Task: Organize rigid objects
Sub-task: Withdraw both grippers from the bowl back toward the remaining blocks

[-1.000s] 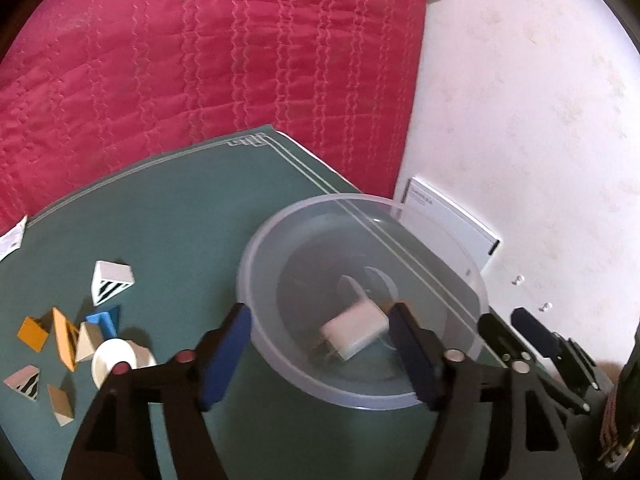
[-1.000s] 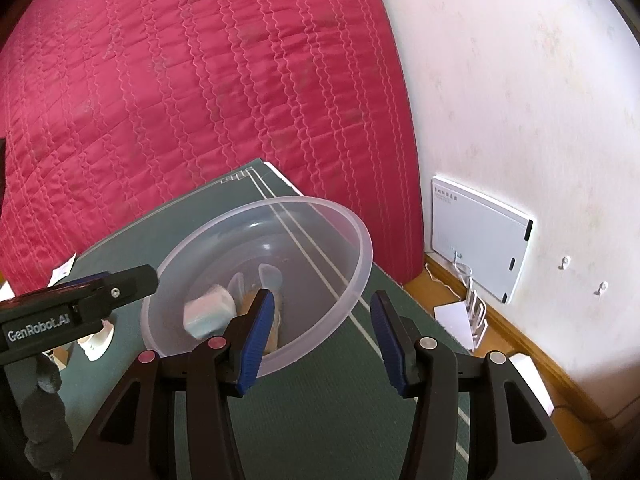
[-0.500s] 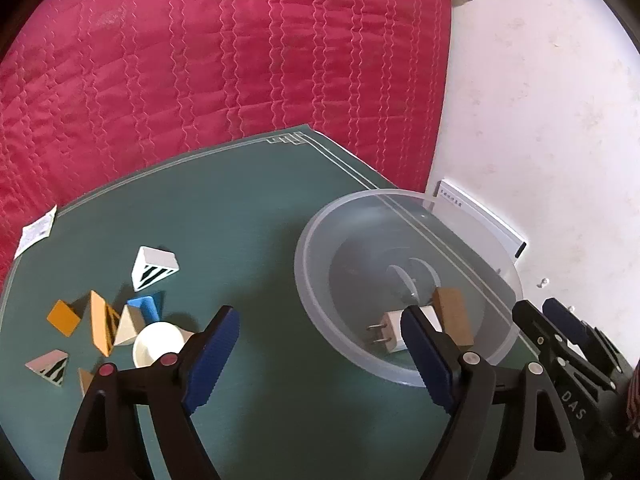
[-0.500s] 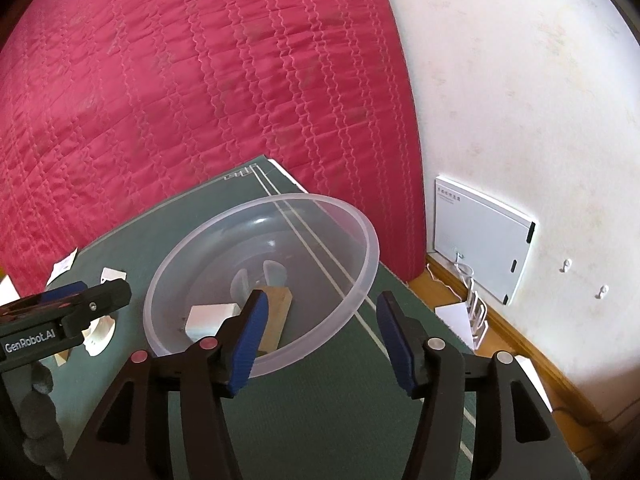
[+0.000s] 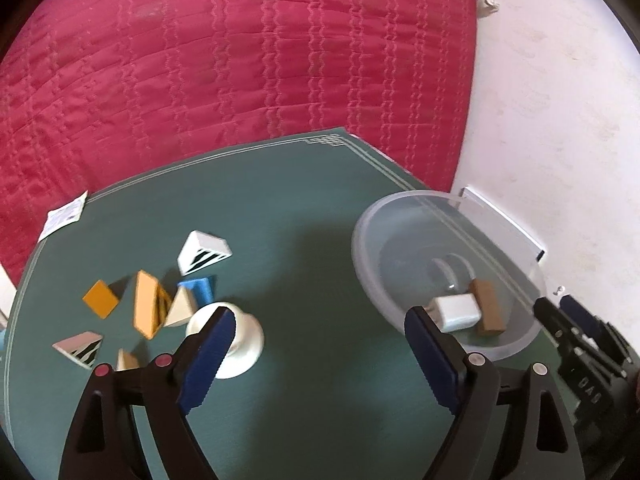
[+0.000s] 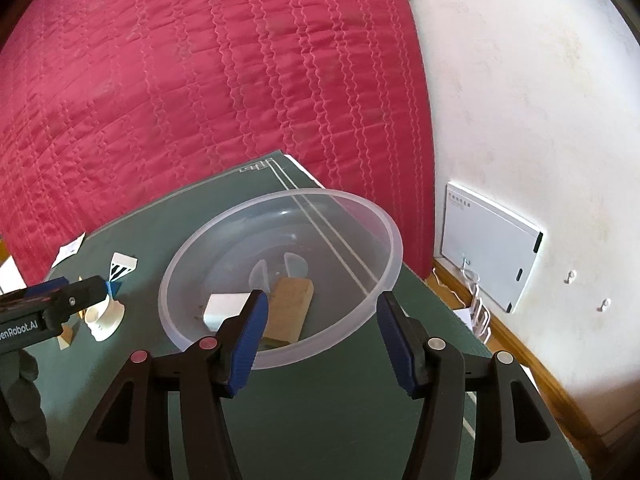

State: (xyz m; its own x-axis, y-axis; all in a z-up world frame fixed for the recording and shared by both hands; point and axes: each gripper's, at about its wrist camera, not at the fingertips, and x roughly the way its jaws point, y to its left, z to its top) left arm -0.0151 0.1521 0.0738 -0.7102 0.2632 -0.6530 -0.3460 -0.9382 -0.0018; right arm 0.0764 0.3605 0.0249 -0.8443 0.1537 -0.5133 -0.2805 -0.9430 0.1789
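A clear plastic bowl (image 5: 374, 216) (image 6: 394, 236) stands on the green table mat at the right. In it lie a white charger plug (image 5: 456, 312) (image 6: 224, 306) and a brown wooden block (image 5: 488, 306) (image 6: 290, 304). To the left of the bowl are several small wooden and patterned blocks, among them a white striped wedge (image 5: 204, 252) (image 6: 122, 266), an orange block (image 5: 146, 304) and a blue block (image 5: 200, 286), plus a white spool-shaped piece (image 5: 240, 340) (image 6: 104, 318). My left gripper (image 5: 316, 348) is open and empty, between the spool and the bowl. My right gripper (image 6: 320, 332) is open and empty at the bowl's near rim.
A red quilted bed (image 5: 240, 60) lies beyond the mat. A white wall (image 6: 520, 100) with a flat white box (image 6: 488, 240) low against it is on the right. A small paper label (image 5: 64, 218) lies at the mat's left corner.
My left gripper has moved left, away from over the bowl towards the loose blocks. The charger plug has settled in the bowl beside the brown block. The right gripper has barely moved.
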